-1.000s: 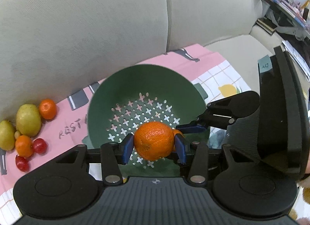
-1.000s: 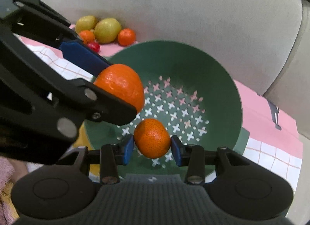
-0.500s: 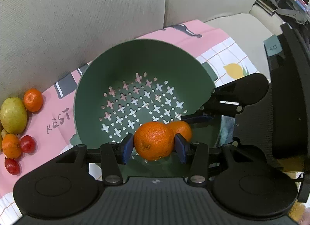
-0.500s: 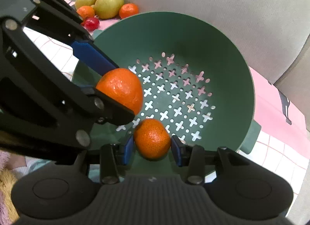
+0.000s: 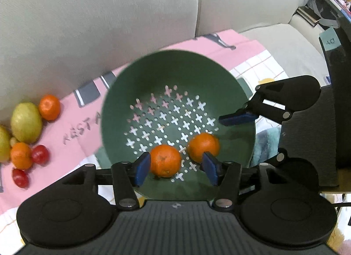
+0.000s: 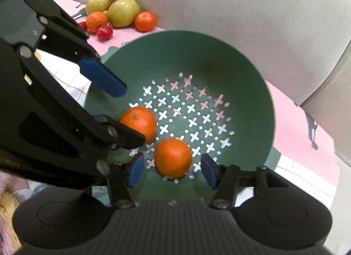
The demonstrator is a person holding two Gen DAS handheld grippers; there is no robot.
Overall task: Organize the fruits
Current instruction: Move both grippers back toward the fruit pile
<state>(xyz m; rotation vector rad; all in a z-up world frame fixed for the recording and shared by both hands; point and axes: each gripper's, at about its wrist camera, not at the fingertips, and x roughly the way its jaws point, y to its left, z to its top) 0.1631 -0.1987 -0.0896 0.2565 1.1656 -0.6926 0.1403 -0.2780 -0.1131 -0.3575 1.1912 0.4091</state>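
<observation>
Inside the green colander (image 5: 219,75), two round oranges (image 5: 165,160) lie side by side.

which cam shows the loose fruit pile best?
Right wrist: the pile sits whole near the top, two pears, two oranges and red fruits, only its left edge hidden behind the left hand-held gripper. Left wrist pushes the pile to the left edge, cropping one pear.

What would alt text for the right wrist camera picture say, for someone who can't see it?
Two oranges, one nearer and one partly hidden, lie in a green colander between the open right gripper and the open left gripper reaching in from the left. Behind, more fruit sits on a pink cloth against a beige sofa.
</observation>
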